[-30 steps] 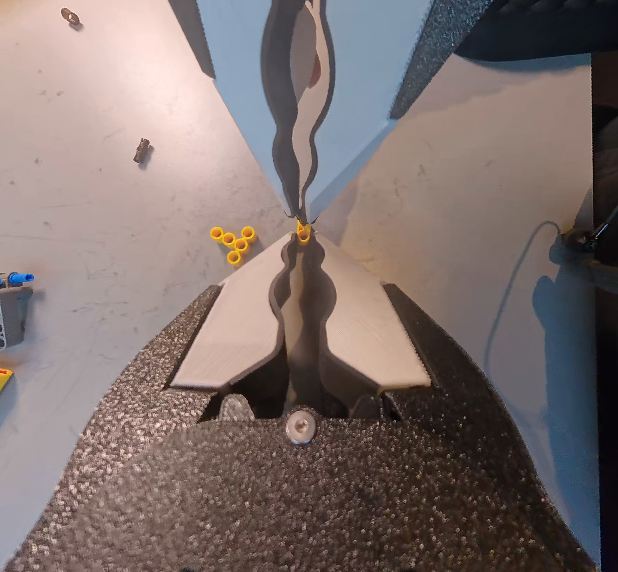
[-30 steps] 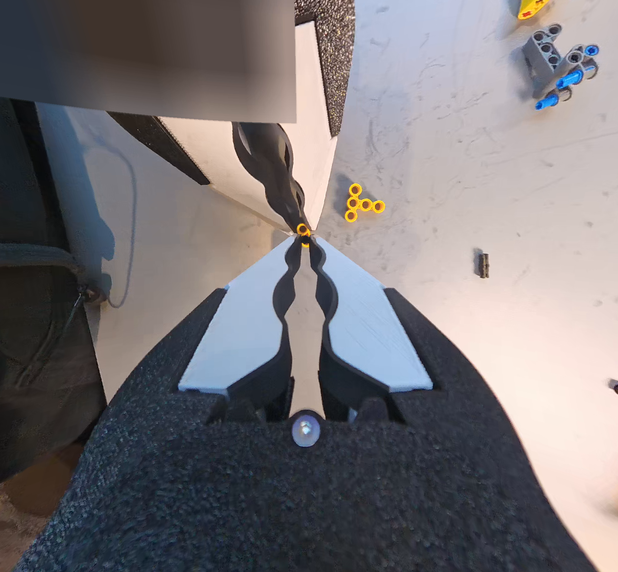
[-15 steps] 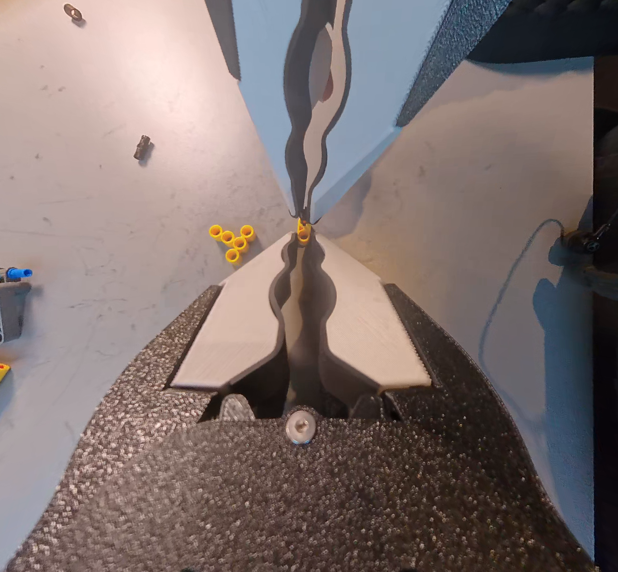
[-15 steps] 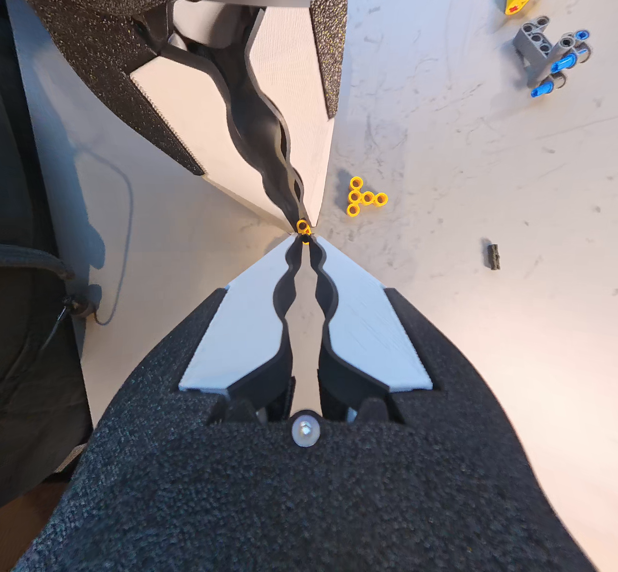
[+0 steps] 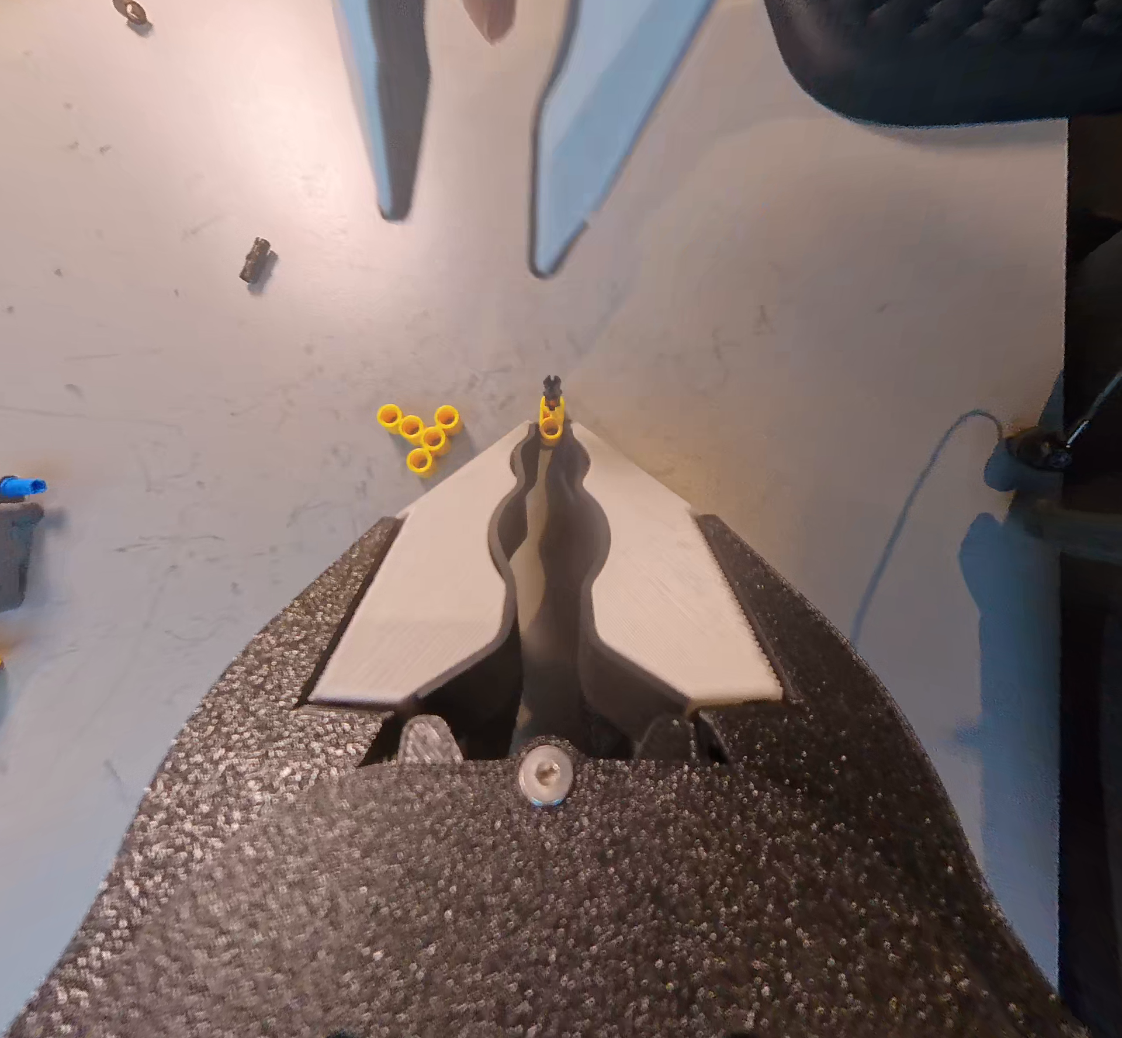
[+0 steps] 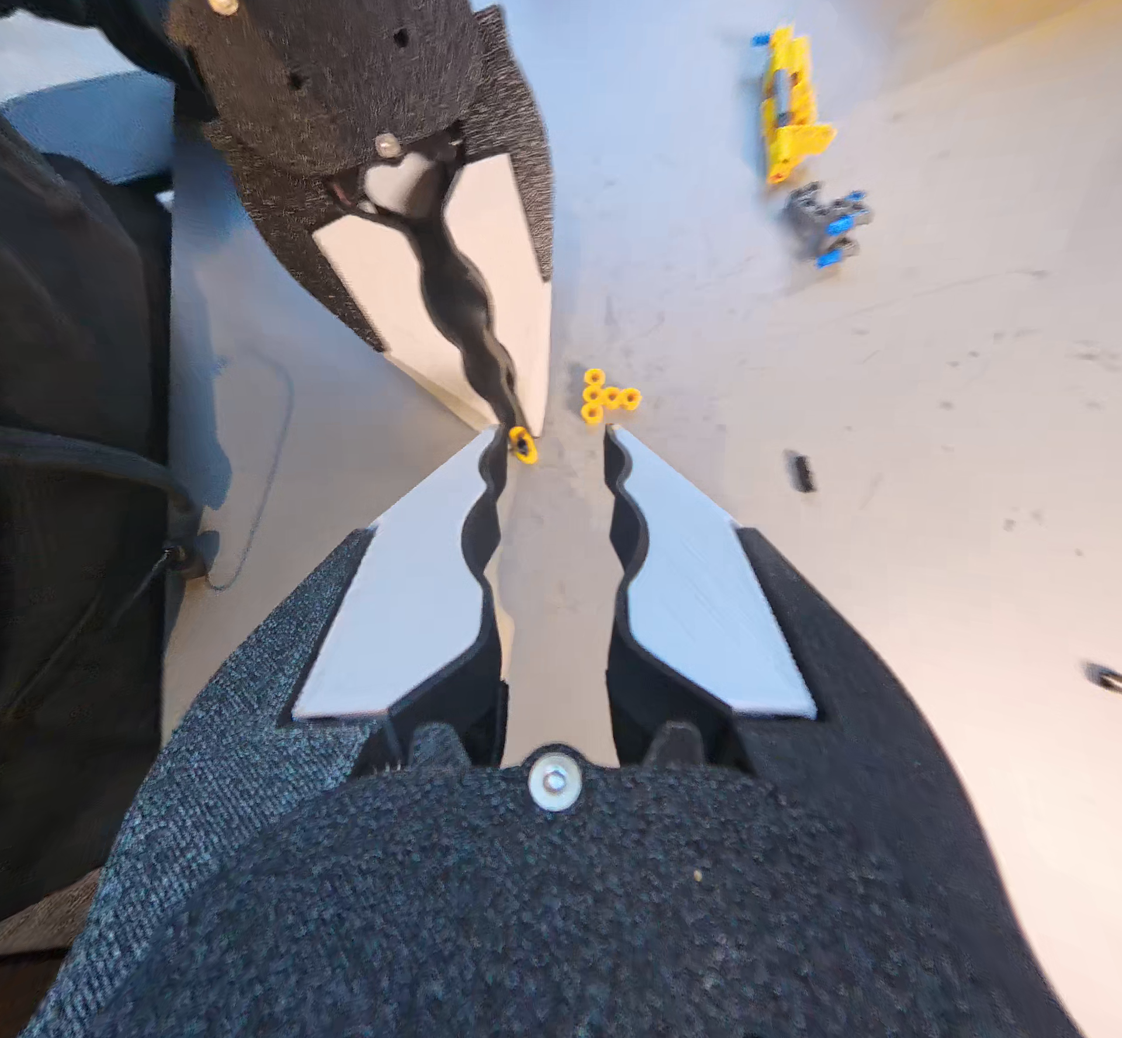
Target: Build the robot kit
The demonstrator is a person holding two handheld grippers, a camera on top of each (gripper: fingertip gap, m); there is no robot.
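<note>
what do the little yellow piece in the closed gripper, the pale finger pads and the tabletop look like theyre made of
Small yellow two-hole piece pinched by the left gripper: likely moulded plastic, going by its even, slightly glossy colour; a black pin sits in its far hole. Pale grey finger pads: probably 3D-printed plastic, matte with fine parallel ridges. Grey tabletop: smooth, hard, scuffed; laminate or painted, unclear.

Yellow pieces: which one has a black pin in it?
The small yellow piece pinched in the left gripper; the yellow T-shaped piece on the table has empty holes.
</note>
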